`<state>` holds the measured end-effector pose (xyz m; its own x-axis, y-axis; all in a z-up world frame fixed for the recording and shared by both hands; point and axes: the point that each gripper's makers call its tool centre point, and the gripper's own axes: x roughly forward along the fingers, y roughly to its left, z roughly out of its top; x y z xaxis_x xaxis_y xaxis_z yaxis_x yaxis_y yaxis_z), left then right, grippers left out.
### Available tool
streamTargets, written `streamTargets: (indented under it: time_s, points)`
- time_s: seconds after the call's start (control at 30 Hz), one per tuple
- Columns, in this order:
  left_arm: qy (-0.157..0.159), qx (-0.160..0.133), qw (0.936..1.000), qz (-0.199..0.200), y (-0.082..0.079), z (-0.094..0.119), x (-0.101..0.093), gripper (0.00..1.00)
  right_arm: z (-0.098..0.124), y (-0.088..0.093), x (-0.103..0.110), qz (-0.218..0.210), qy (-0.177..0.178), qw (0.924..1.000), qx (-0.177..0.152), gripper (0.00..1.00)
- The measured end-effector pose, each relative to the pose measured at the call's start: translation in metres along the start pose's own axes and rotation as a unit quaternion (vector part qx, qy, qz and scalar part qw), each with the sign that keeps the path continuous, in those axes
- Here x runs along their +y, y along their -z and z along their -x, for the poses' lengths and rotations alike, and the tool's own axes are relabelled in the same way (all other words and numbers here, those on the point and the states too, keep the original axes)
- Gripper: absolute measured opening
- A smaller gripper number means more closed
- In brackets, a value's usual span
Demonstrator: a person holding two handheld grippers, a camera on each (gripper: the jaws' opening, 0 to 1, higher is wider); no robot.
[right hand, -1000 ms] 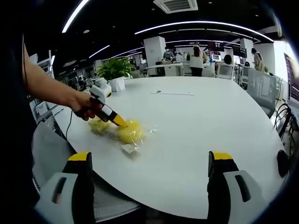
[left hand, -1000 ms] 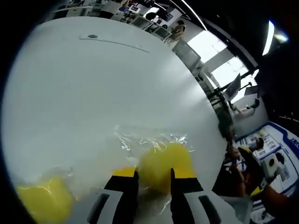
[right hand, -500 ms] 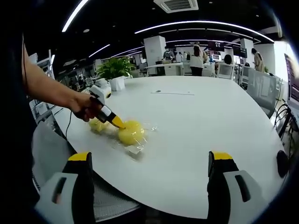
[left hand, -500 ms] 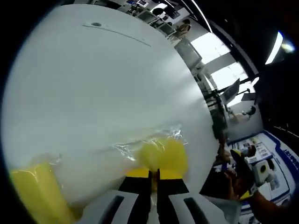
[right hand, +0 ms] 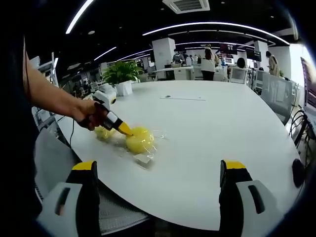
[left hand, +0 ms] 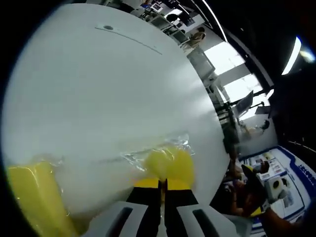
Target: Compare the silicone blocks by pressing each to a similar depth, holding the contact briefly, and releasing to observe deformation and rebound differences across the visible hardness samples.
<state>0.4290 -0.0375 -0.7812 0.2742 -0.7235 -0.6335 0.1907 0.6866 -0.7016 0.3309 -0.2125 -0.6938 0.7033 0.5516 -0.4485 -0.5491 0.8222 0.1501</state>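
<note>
Blocks, 2, yellow silicone, film-wrapped, on white table point(right hand: 212, 138). Left block point(left hand: 34, 197): untouched. Right block point(left hand: 168, 163): left gripper point(left hand: 162, 185), fingers together, tips against its near edge. Likely soft, light, film slippery; press top centre. Right gripper point(right hand: 160, 170): fingers apart, holding nothing.

Left gripper view: rides my left gripper point(left hand: 163, 185), low and rolled, very near the yellow block point(left hand: 168, 163), facing across the white table point(left hand: 98, 94).
Right gripper view: looks from my right gripper point(right hand: 157, 173), off the table's point(right hand: 222, 128) edge, well apart from the block point(right hand: 138, 138).
Shared: block, tabletop, left gripper point(right hand: 126, 130).
</note>
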Motion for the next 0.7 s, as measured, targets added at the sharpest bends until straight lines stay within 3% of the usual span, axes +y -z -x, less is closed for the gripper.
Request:
streamTargets:
  time_s: [0.27, 0.47, 0.7]
  points:
    - [0.002, -0.03, 0.9988, -0.04, -0.007, 0.005, -0.005, 0.0, 0.001, 0.0, 0.0, 0.0, 0.001, 1.0, -0.001, 0.97]
    - [-0.021, -0.05, 0.9936, -0.1, -0.015, 0.013, -0.003, 0.0, 0.0, 0.0, 0.001, 0.0, 0.0, 1.0, -0.001, 0.97]
    - [-0.013, -0.071, 0.9895, -0.125, -0.021, 0.02, -0.007, 0.0, -0.001, -0.002, 0.001, 0.0, 0.001, 1.0, -0.001, 0.97]
